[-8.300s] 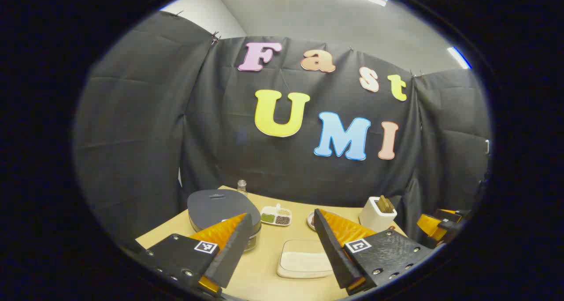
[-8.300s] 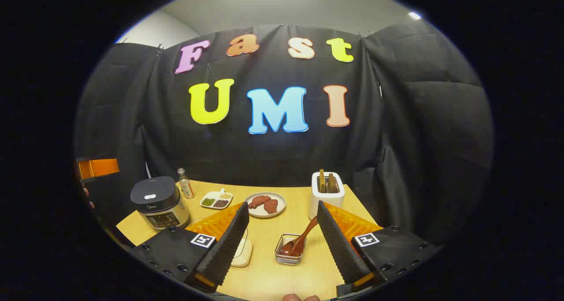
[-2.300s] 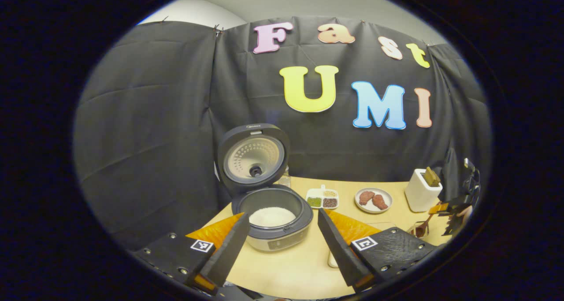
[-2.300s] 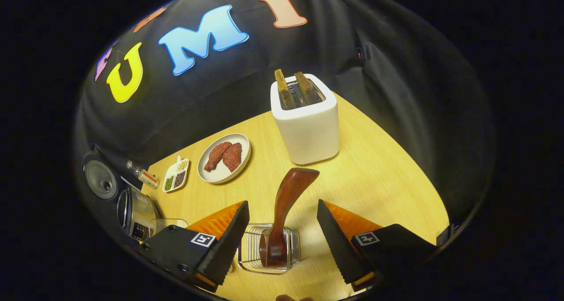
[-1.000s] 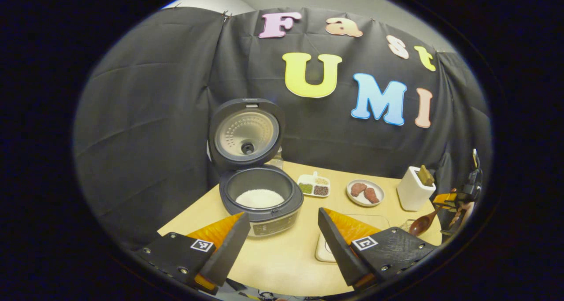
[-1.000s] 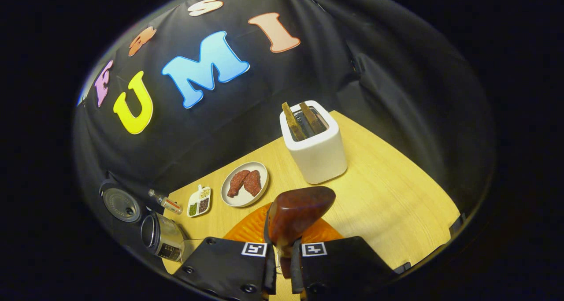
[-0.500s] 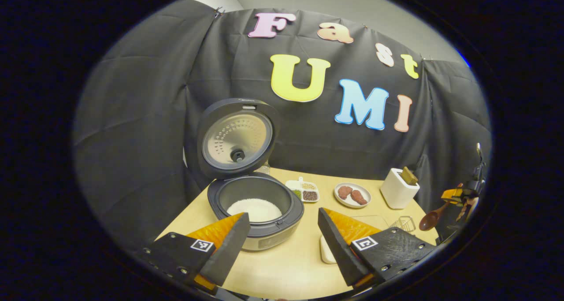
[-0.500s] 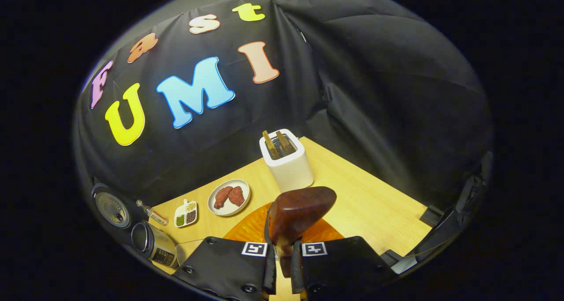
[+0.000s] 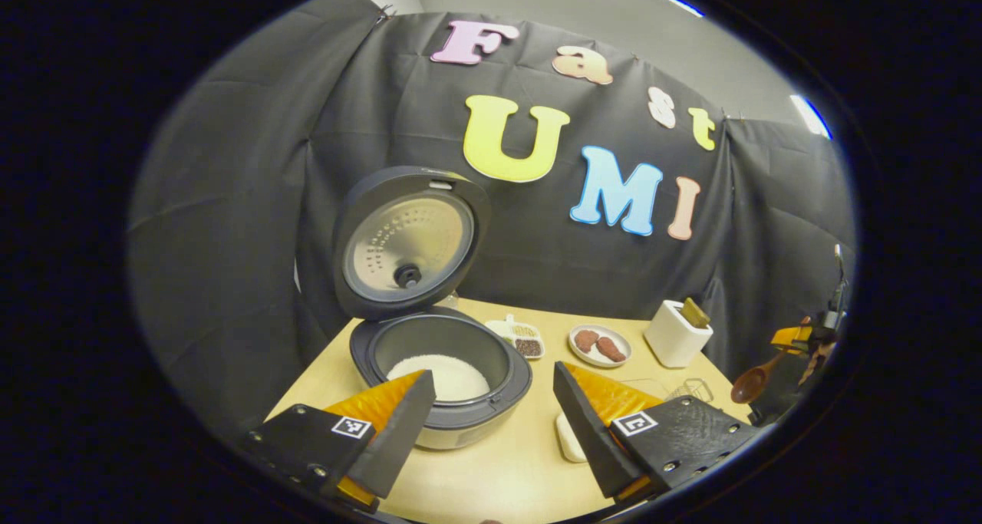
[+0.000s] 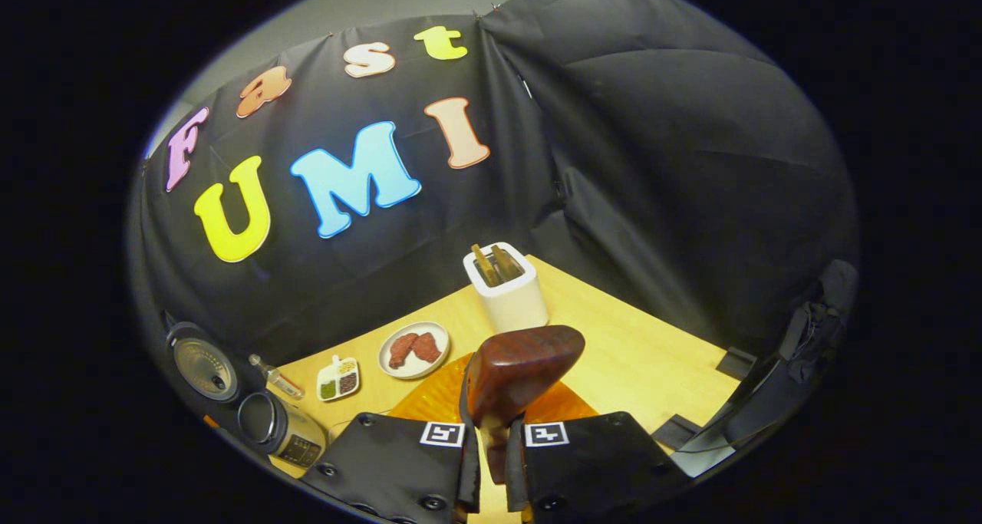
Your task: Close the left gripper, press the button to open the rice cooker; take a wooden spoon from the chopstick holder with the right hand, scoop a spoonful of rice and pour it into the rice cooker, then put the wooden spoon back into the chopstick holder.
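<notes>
1. With its lid up, the rice cooker (image 9: 441,370) sits at the left of the surface (image 9: 491,470), white rice visible in the pot; the button step looks done.
2. Left gripper (image 9: 491,424): fingers spread wide, holding nothing, hovering just in front of the cooker. Likely parked there to leave the pot mouth free for the spoon.
3. Right gripper (image 10: 491,463): clenched on the wooden spoon (image 10: 518,374), both fingers pressing the handle, the handle's broad end rising toward the camera.
4. From the left gripper view the wooden spoon hangs bowl-down at the far right, above and beside the wire chopstick holder (image 9: 690,390), so it is lifted out.
5. Rice tray (image 9: 566,436): pale edge shows between the left gripper's fingers, just right of the cooker. Judged next stop for scooping.
6. Toaster (image 10: 506,294), meat plate (image 10: 414,349) and condiment dish (image 10: 339,378) stand along the back, away from the spoon's likely path.
</notes>
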### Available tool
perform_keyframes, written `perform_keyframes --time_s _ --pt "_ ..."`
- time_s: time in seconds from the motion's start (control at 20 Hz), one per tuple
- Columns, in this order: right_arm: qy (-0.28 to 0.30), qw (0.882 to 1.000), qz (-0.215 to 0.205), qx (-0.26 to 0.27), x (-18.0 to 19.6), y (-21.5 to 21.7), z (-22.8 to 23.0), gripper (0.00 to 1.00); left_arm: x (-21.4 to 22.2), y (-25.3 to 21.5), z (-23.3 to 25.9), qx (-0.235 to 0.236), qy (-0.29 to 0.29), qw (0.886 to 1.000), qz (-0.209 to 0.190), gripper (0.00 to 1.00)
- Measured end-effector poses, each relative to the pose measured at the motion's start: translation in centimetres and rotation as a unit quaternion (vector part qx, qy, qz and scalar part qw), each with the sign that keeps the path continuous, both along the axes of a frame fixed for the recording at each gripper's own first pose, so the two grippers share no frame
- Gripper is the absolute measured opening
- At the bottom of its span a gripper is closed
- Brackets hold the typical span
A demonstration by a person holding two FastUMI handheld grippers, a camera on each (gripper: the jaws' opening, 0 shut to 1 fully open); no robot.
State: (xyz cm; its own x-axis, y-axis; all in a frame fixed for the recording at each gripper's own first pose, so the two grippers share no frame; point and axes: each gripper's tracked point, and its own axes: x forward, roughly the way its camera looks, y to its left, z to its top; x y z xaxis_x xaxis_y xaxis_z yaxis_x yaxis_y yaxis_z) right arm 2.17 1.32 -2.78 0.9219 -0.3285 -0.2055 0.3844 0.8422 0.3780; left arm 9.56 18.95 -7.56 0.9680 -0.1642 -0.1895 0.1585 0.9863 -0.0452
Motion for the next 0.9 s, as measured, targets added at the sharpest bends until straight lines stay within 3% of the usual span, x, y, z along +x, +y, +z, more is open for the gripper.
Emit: perform_keyframes --time_s 0.35,0.4,0.8,0.9 --pt "-0.007 0.995 0.086 -0.039 4.5 7.9 3.2 0.14 -0.1 3.3 -0.6 -0.01 0.001 1.0 0.008 0.98" --pt "-0.004 0.994 0.099 -0.042 5.3 9.0 3.1 0.18 -0.2 3.8 -0.7 -0.014 0.002 1.0 0.011 0.98" --pt "0.073 0.974 0.182 -0.114 11.4 13.6 -3.3 0.11 -2.4 7.9 -2.8 -0.012 0.026 0.998 0.051 0.99" --pt "0.095 0.969 0.201 -0.108 12.5 14.7 -5.9 0.14 -3.3 9.0 -2.8 -0.011 0.028 0.997 0.067 0.98"
